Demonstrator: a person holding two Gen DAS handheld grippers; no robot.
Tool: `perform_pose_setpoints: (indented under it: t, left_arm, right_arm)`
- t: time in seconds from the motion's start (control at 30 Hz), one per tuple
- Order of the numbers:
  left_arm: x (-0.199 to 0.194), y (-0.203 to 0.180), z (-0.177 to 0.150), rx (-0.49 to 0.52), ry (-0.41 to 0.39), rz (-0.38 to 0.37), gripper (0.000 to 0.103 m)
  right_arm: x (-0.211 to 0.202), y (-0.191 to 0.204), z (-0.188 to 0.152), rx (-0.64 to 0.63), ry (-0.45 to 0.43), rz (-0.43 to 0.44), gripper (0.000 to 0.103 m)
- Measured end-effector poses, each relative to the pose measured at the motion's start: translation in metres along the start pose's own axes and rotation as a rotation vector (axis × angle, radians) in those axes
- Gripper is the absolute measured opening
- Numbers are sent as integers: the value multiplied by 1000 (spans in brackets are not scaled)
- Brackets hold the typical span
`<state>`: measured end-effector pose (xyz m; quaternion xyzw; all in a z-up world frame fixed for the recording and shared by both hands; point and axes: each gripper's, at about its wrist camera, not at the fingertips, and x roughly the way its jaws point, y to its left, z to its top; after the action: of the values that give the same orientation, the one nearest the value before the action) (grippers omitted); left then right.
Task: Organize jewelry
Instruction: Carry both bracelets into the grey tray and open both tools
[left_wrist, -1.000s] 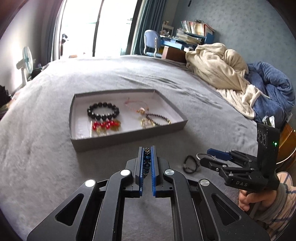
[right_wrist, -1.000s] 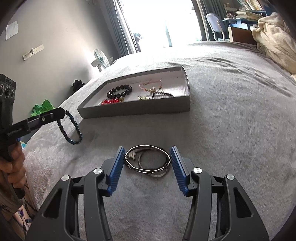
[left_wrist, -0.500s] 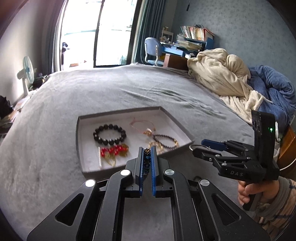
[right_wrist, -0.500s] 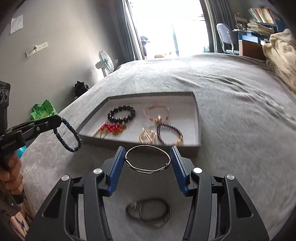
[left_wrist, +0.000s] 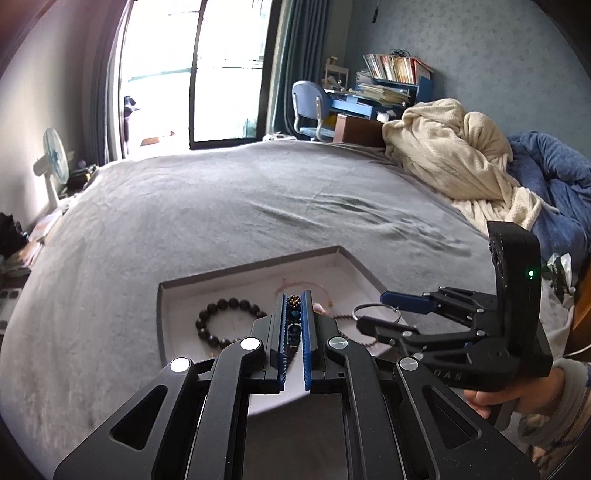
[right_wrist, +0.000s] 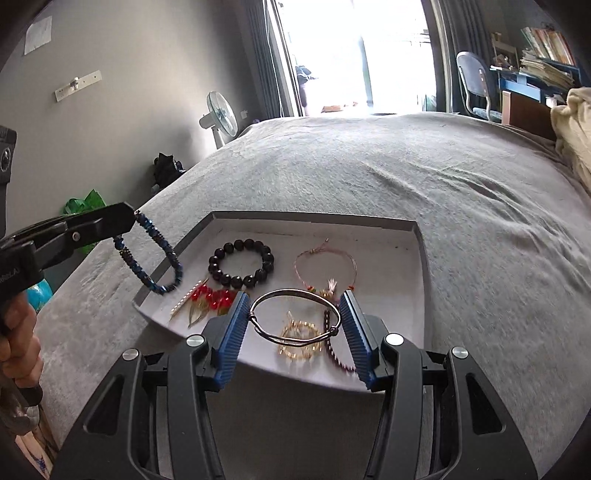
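Carried forward over the tray (right_wrist: 419, 258) now: left gripper (left_wrist: 294, 325) pinching the blue beaded bracelet (right_wrist: 155, 254), right gripper (right_wrist: 293, 325) clamping the metal bangle (right_wrist: 291, 317) between half-spread pads, several pieces already inside, both loads yet to be released.

You could read the raised letters "DAS" on the black body of the right tongs (left_wrist: 376, 312) in the left wrist view. On the left tongs (right_wrist: 127, 218), seen from the right wrist, only a cut-off fragment like "LAI" showed.
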<state>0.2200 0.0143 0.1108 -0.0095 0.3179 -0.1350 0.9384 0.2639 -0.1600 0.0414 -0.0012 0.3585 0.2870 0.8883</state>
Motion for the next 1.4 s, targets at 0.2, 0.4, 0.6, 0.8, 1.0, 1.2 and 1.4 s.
perform_pose_setpoints:
  t: [0.2, 0.4, 0.6, 0.8, 1.0, 1.2, 1.4]
  left_arm:
    - [29, 9, 6, -15, 27, 12, 7]
    - [55, 18, 3, -42, 55, 16, 7]
    - [76, 20, -8, -45, 101, 20, 7]
    - [91, 28, -24, -55, 157, 42, 7]
    - [95, 35, -41, -60, 204, 76, 7]
    - [95, 37, -54, -74, 224, 112, 8]
    - [93, 38, -61, -87, 231, 130, 19]
  right_arm:
    - [27, -6, 12, -2, 25, -9, 51]
    - [57, -10, 21, -15, 66, -27, 51]
    - [81, -13, 16, -33, 114, -47, 51]
    - [91, -16, 7, -42, 151, -59, 51]
    - [91, -17, 1, -47, 170, -63, 51]
    - [84, -15, -4, -51, 162, -59, 52]
    - [77, -17, -7, -39, 147, -55, 59]
